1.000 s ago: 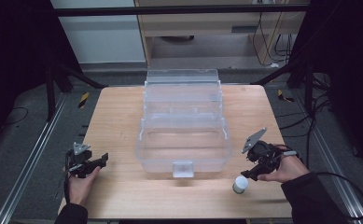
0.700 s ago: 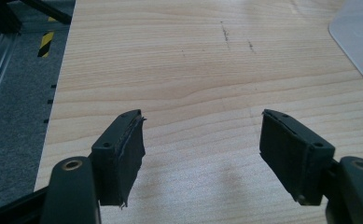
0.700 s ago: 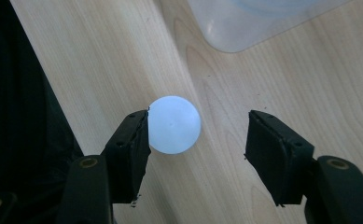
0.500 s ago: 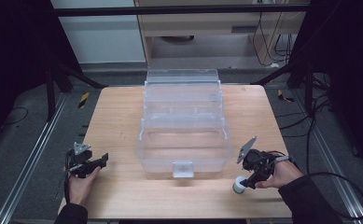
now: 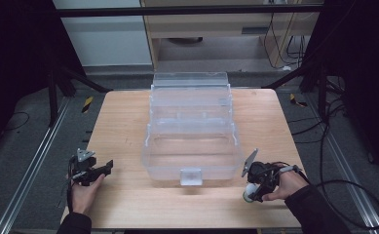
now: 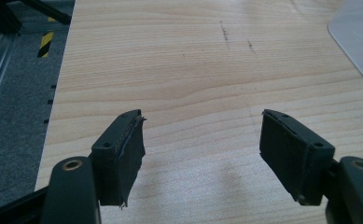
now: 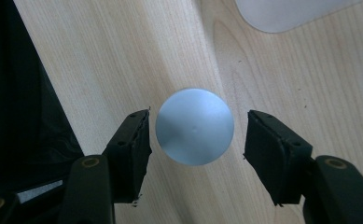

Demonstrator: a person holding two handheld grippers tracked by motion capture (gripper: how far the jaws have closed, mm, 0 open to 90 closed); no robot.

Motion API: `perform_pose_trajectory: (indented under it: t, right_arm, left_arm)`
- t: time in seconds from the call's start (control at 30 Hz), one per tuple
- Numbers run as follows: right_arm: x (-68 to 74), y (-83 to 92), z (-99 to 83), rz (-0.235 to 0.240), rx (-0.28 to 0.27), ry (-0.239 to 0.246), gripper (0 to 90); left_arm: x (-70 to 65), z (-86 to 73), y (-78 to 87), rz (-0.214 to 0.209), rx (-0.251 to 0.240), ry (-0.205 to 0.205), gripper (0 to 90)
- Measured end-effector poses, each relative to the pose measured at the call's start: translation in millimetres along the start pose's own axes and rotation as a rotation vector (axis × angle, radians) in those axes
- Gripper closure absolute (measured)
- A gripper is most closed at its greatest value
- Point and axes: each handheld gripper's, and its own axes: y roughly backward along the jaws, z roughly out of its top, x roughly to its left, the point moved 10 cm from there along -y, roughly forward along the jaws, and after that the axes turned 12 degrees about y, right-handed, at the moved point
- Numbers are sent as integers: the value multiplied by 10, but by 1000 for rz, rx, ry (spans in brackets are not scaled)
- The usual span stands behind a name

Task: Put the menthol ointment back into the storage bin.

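Lowered since before, right gripper (image 7: 195, 135) straddles a white disc (image 7: 194, 126), jaws apart; left gripper (image 6: 202, 149) rests spread over desk (image 6: 193, 70).

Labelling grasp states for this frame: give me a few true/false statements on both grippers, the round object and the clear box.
1. The right gripper is shut on the pale grey round-topped object. False: its jaws stand open on either side, with gaps.
2. The left gripper is open over the bare wooden table. True.
3. The round object lies inside the clear plastic tiered box. False: it is on the table, near the box's front right corner.
4. The clear box holds nothing visible. True.
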Motion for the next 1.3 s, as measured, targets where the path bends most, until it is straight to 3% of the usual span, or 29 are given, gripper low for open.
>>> perform_pose_trajectory:
  t: [0.73, 1.17, 1.3]
  right_arm:
    - [3, -125, 3, 24, 46, -3, 497]
    - [3, -106, -3, 36, 53, -30, 504]
    - [-25, -24, 13, 23, 35, -43, 504]
  left_arm:
    - [1, 1, 0, -1, 0, 0, 301]
    - [1, 2, 0, 0, 1, 0, 301]
    - [-2, 1, -3, 1, 3, 0, 301]
